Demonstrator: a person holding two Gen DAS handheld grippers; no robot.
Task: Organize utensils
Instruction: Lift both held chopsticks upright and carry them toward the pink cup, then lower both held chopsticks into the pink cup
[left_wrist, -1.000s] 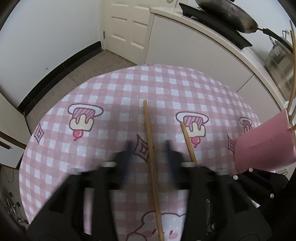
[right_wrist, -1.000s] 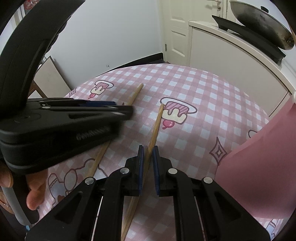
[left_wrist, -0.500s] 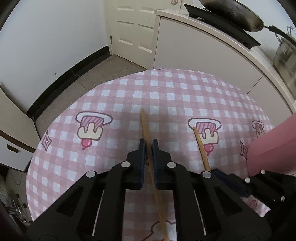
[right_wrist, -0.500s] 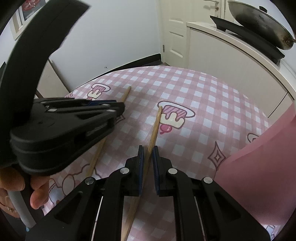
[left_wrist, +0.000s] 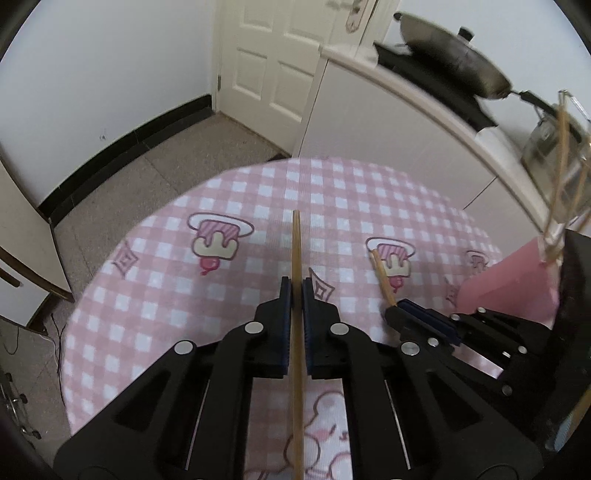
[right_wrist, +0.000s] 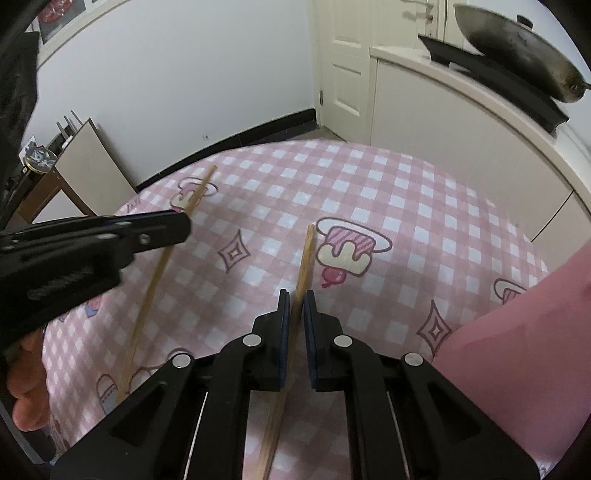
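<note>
my left gripper (left_wrist: 296, 291) is clamped tight on a wooden chopstick (left_wrist: 296, 251) that runs up the middle of the left wrist frame, its tip over the pink checked tablecloth (left_wrist: 184, 314). my right gripper (right_wrist: 295, 306) is pinched shut on a second chopstick (right_wrist: 306, 254), which slants up the centre of the right wrist frame. both sticks' lower ends are cut off at the bottom edge, behind my black fingers. in the right wrist view my left gripper crosses the left side and hides the middle of its stick. a pink holder (right_wrist: 517, 325) fills the lower right, partly cut off. the cloth lies bare toward the round table's far edge at mid frame. beyond, a white counter (left_wrist: 406, 122) carries a dark wok (left_wrist: 454, 66) at the upper right. a white door (left_wrist: 277, 62) stands at the top centre.
</note>
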